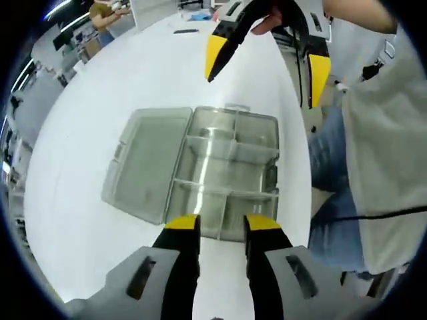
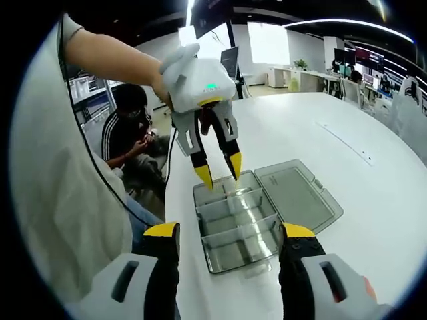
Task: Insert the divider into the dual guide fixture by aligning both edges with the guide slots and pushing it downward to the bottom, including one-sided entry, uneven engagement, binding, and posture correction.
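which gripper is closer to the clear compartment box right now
Left. The left gripper hangs right over the clear box, tips by its near edge; the right gripper sits back, jaws wide, off the opposite end.

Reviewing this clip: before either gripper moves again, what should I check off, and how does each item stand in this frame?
1. Lid of the clear compartment box swung fully open and flat on the white table: ok.
2. Box compartments reachable from above, nothing over them: ok.
3. A divider held in the left gripper: not ok; jaws apart with nothing between them.
4. A divider held in the right gripper: not ok; jaws wide apart and empty.
5. Dividers already seated across the box: ok; two cross walls show, though whether they reach the bottom I cannot tell.
6. A loose divider on the table to pick up: cannot tell.
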Tool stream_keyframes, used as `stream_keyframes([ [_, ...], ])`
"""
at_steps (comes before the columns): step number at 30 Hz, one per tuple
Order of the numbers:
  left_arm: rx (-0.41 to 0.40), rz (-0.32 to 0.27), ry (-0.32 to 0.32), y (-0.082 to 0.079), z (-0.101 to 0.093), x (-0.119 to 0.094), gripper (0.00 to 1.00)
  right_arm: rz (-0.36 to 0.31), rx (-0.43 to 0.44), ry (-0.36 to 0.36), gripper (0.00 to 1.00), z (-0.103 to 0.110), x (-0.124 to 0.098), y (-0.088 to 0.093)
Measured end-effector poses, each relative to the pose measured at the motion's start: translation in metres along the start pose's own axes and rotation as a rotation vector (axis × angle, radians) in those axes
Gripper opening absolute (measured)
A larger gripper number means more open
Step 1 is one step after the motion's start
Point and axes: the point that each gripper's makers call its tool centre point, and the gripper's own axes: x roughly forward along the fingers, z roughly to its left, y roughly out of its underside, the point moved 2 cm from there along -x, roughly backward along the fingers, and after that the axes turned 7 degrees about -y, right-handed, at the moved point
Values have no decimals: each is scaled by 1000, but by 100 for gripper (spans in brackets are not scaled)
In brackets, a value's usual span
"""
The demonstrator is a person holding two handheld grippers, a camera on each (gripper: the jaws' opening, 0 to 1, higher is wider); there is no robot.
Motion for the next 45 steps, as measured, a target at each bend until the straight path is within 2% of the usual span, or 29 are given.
stream_keyframes([
  [12, -54, -117, -48, -6, -5, -12, 28, 10, -10, -5, 57, -1, 1, -1],
  [15, -95, -154, -63, -11, -3, -15, 28, 10, -9, -3, 57, -1, 1, -2],
  [25, -134, -221, -98, -13, -9, -21, 30, 16, -15, 2, 57, -2, -2, -3],
  [37, -247, -322, -150, -20, -6, -32, 30, 20, -21, 12, 57, -2, -7, -4],
  [45, -300, -351, -180, -14, -5, -37, 29, 23, -23, 19, 57, -2, -12, -4],
])
